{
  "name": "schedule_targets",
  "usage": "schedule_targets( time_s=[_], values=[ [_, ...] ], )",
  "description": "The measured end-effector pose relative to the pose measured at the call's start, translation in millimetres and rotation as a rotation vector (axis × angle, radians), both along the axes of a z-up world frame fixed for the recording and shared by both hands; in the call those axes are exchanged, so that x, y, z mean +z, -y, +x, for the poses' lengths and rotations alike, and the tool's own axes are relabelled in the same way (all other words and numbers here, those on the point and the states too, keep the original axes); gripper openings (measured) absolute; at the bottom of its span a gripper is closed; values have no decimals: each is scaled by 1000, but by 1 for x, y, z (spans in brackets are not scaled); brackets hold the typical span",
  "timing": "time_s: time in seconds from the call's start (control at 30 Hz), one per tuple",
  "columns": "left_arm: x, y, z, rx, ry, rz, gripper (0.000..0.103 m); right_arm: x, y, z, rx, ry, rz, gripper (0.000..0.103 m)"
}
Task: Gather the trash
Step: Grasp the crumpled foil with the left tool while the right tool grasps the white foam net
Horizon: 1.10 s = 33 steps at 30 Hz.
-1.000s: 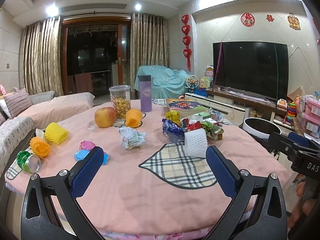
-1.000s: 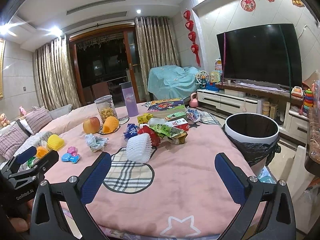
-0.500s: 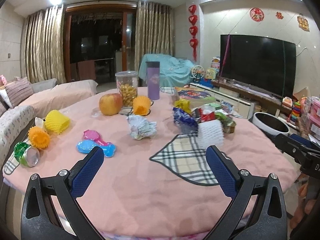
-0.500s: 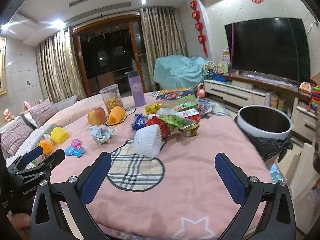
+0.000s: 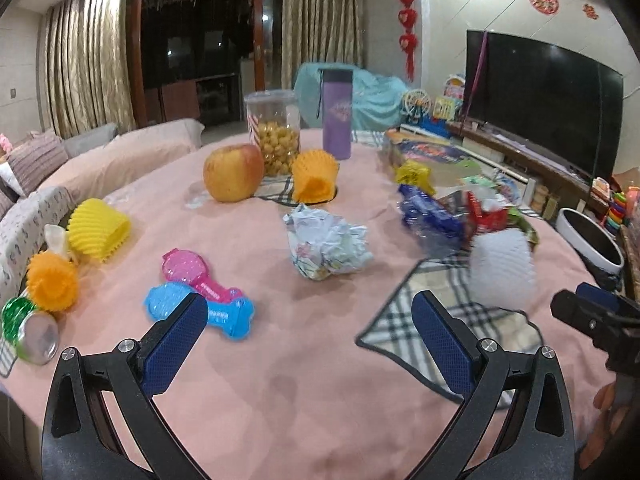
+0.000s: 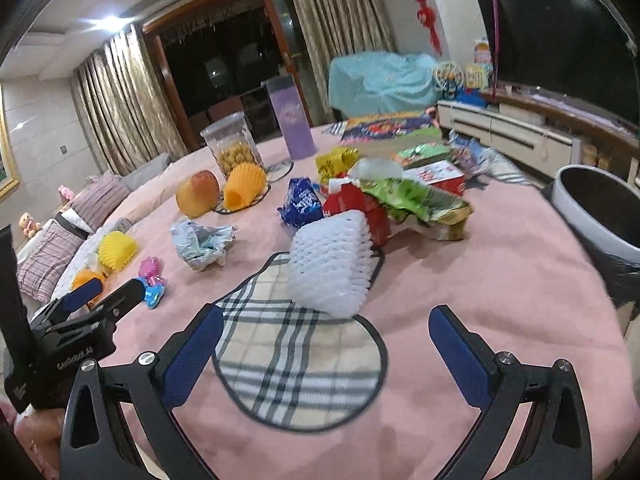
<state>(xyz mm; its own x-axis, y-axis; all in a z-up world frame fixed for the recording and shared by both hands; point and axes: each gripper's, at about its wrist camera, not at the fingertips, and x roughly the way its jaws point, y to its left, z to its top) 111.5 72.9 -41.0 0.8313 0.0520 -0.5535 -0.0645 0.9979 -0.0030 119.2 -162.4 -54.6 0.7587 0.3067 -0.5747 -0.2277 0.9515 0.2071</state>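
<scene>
Both tools have come in lower and closer over the pink tabletop (image 6: 500,280) since a second ago, the left tool (image 5: 308,344) now lined up toward the crumpled paper ball (image 5: 328,246) and the right tool (image 6: 324,354) toward the white foam fruit net (image 6: 332,264). Each has its blue pads spread wide and empty, presumably to straddle a piece. Trash lies mid-table, and the bin (image 6: 600,208) waits just beyond the right edge.

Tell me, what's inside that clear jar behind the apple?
The clear jar holds small round yellow-golden balls, some snack perhaps, filling about its lower half; the upper half looks empty. The apple and the orange foam sleeve hide its base, so the bottom cannot be seen.
</scene>
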Motion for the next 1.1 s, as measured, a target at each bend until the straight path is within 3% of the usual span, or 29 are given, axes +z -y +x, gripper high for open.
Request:
schedule_targets(
  time_s=[0.27,0.37,0.4,0.43,0.5,0.6,0.83,1.1],
  values=[
    [-9,1,56,-8,-79,25,100,-14,-4,37,5,-69,-3,86],
    [-15,1,71,-20,-116,19,81,-18,-4,45,14,-92,-4,70],
    [-18,2,75,-27,-131,15,65,-21,-4,48,19,-101,2,58],
    [-21,3,78,-36,-144,9,46,-24,-1,49,35,-120,22,39],
    [-27,4,83,-77,-179,-30,24,-28,-3,51,49,-129,38,24],
    [-25,7,76,-92,-161,-36,20,-24,3,42,79,-113,61,15],
    [-20,31,50,-136,-142,-58,20,-12,27,19,74,-93,96,14],
    [-1,82,20,-277,-112,-109,20,-4,79,-5,7,-70,124,14]
  ],
)
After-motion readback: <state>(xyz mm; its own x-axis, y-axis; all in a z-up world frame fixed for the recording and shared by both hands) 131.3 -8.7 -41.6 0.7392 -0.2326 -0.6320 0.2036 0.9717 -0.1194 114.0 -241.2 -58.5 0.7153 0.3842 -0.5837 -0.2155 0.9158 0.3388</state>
